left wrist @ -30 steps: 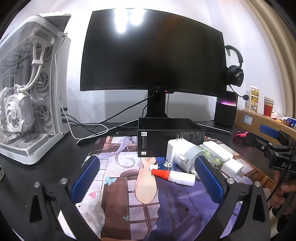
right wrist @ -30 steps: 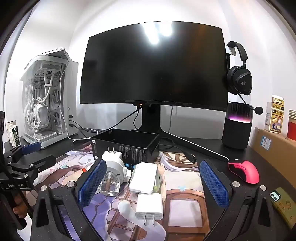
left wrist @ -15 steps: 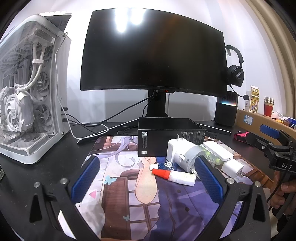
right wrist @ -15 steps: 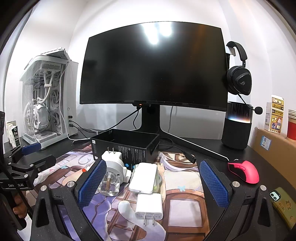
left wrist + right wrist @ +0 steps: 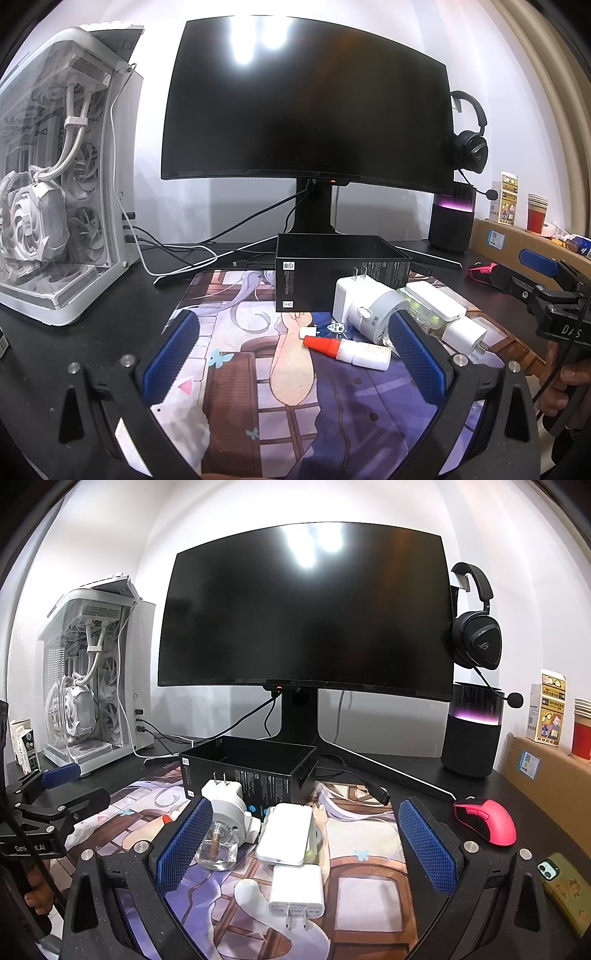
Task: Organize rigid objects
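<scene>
An open black box (image 5: 341, 271) (image 5: 251, 766) stands on the printed desk mat (image 5: 236, 369). In front of it lie a white plug adapter (image 5: 364, 304) (image 5: 227, 803), a white flat case (image 5: 434, 297) (image 5: 286, 832), a white charger (image 5: 465, 334) (image 5: 297, 891), a red-capped white tube (image 5: 349, 350), a small blue-white item (image 5: 334, 328) and a small glass bottle (image 5: 218, 847). My left gripper (image 5: 295, 358) is open and empty, just short of the tube. My right gripper (image 5: 304, 843) is open and empty, with the case and charger between its fingers.
A large monitor (image 5: 306, 110) stands behind the box, with cables (image 5: 177, 254) on the desk. A white PC case (image 5: 55, 184) is at the left. A black speaker (image 5: 472, 731), headset (image 5: 476, 638), pink mouse (image 5: 487, 821), phone (image 5: 565, 890) and cardboard box (image 5: 543, 775) are at the right.
</scene>
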Available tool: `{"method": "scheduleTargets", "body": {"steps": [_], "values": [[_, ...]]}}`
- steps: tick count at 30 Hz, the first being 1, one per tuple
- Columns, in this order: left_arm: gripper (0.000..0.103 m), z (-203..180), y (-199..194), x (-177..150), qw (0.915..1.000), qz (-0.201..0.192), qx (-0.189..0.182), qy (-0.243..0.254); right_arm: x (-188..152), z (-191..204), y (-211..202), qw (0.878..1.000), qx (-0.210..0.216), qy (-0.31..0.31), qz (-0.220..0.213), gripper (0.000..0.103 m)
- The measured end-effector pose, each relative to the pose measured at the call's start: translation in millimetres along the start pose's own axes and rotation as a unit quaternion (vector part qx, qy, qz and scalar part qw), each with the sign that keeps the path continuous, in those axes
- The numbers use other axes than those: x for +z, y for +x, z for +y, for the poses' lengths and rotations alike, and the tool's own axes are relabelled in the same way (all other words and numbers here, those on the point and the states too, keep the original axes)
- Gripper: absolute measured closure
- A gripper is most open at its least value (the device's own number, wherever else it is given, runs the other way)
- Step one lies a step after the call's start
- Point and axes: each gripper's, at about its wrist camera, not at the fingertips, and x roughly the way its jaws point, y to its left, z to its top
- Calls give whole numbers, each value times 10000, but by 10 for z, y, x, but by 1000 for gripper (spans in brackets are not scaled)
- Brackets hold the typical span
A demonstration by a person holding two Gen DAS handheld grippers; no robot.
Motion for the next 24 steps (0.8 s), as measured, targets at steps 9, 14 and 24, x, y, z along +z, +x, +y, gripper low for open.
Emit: {"method": "scheduleTargets", "body": {"steps": [9, 14, 24], "values": [[0, 4, 4, -5, 10000, -8, 3, -10, 1, 1, 10, 10000, -2, -5, 12, 0], [0, 14, 21, -11, 10000, -9, -7, -47, 5, 9, 18, 10000, -16, 1, 13, 0], [0, 10, 17, -17, 10000, -5, -16, -64, -1, 14, 16, 10000, -15, 5, 10, 0]]}}
